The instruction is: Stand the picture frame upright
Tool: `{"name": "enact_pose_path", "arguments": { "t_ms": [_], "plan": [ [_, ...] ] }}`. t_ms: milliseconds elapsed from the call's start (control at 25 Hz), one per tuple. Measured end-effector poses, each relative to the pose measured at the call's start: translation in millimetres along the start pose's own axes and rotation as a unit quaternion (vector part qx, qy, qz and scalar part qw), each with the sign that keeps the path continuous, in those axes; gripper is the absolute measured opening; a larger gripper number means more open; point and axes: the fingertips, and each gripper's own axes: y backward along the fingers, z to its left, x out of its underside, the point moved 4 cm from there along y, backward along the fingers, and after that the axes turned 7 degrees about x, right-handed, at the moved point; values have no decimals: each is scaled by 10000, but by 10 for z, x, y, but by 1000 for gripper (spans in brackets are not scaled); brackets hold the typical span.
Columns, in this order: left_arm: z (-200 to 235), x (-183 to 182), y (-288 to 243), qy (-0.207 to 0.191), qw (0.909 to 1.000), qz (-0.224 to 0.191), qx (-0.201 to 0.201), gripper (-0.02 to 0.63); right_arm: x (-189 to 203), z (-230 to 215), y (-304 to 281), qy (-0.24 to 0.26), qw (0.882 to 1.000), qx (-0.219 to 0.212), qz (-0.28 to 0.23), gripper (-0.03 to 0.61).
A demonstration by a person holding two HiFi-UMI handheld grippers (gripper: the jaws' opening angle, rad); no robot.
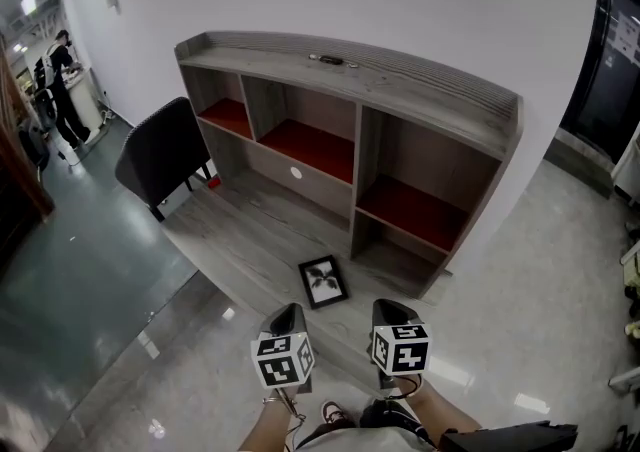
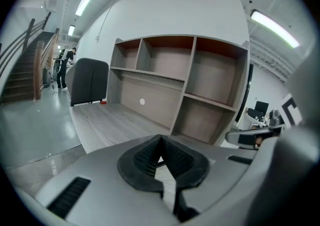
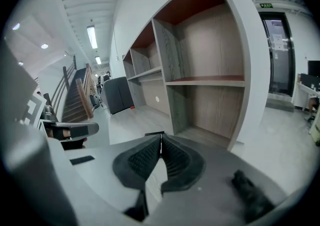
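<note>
A small black picture frame (image 1: 323,282) with a dark leaf print lies flat, face up, near the front edge of the grey wooden desk (image 1: 250,240). It is just in front of the lower right cubby of the hutch. My left gripper (image 1: 288,313) hovers a little in front of the frame and to its left. Its jaws are shut with nothing between them (image 2: 160,140). My right gripper (image 1: 385,309) hangs in front of the frame to its right, also shut and empty (image 3: 161,138). A dark edge of the frame (image 3: 154,133) shows just beyond the right jaw tips.
The hutch (image 1: 360,130) has several open cubbies with red shelf floors, and a small dark object (image 1: 331,60) lies on its top. A black chair (image 1: 160,153) stands at the desk's left end. A person (image 1: 60,90) stands far off to the left, and a staircase (image 2: 25,70) rises beyond.
</note>
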Motion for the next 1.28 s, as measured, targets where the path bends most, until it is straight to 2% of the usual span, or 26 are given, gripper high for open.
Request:
{"name": "enact_pose_path", "arguments": {
  "t_ms": [240, 640, 1280],
  "plan": [
    [7, 71, -208, 78, 9997, 194, -124, 12, -13, -68, -236, 8, 9998, -129, 170, 32],
    [64, -18, -495, 388, 9981, 193, -432, 12, -335, -202, -593, 276, 9988, -368, 177, 32],
    [267, 306, -783, 843, 9920, 540, -775, 12, -138, -302, -1000, 279, 9959, -542, 673, 32]
  ]
}}
